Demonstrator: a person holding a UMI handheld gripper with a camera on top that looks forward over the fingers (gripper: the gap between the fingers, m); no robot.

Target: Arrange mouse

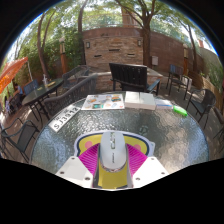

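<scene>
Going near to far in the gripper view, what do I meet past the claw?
claw shut on white mouse → glass table → white boxes → black chair → brick wall

A round glass table (60,145) filled the lower frame. A keyboard (64,118) lay at its left edge. Papers (104,101) and boxes (140,99) sat at centre, a green object (179,111) at right. A monitor (128,75) stood behind them. Chairs (40,100) stood at left, a brick wall (115,45) and trees (148,18) in the upper frame.
</scene>
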